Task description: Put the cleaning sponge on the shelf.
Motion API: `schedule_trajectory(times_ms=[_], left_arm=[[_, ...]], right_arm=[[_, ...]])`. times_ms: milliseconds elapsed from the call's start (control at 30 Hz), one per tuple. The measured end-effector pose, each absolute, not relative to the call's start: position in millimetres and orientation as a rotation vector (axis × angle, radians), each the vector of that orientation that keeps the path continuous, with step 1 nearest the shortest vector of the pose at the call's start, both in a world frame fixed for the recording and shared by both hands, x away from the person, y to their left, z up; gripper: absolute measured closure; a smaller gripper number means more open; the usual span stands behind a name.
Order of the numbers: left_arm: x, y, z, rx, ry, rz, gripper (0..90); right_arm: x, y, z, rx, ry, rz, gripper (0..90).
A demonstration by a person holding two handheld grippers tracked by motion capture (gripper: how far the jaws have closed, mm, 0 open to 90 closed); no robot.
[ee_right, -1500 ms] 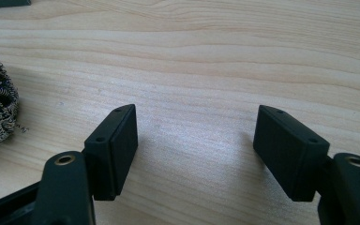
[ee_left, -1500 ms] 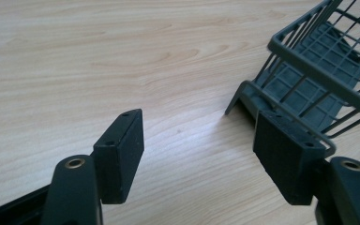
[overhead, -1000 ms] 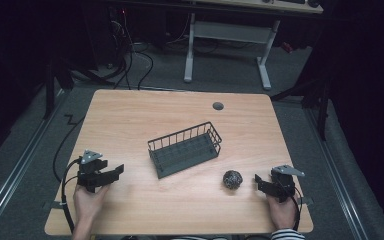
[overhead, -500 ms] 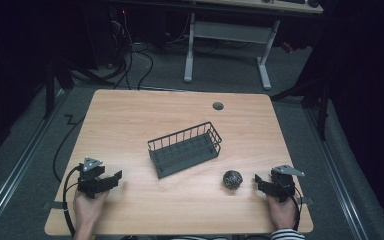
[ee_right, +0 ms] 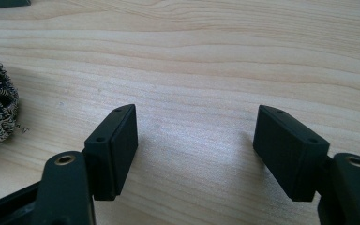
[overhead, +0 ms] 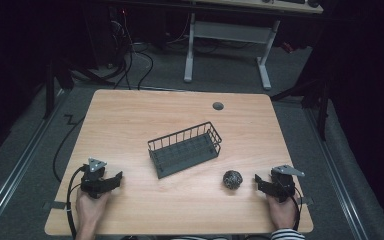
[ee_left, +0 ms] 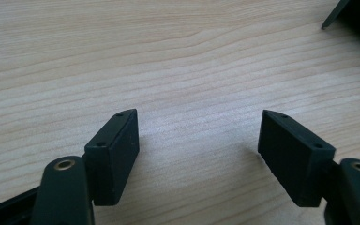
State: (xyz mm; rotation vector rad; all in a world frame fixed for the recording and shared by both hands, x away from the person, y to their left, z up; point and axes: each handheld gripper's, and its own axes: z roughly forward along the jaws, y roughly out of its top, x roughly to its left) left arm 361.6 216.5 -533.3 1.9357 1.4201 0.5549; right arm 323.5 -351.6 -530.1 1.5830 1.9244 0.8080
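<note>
high view puts the steel scrubber (overhead: 233, 179) just beside my right claw (overhead: 258, 183), whose jaws stand open and empty. left claw (overhead: 118, 177) has just been opening, nothing between. wire basket (overhead: 185, 149) empty ahead; nothing's begun, i'd judge.

A basket (overhead: 185, 149) sits in the middle of the surface (overhead: 130, 115). A scourer (overhead: 232, 179) lies right of it and nearer the person, just left of the right gripper (overhead: 258, 182). The left gripper (overhead: 115, 179) rests at the near left, well apart from the basket. A grommet (overhead: 218, 106) sits toward the far edge.
</note>
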Motion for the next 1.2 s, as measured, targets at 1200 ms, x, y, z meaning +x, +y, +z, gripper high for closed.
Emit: schedule_trajectory(times_ms=[1200], left_arm=[[362.1, 214.6, -537.1, 1.939, 1.395, 0.604, 26.8]], right_arm=[[303.3, -327.4, -509.1, 1.429, 2.068, 0.948, 30.2]])
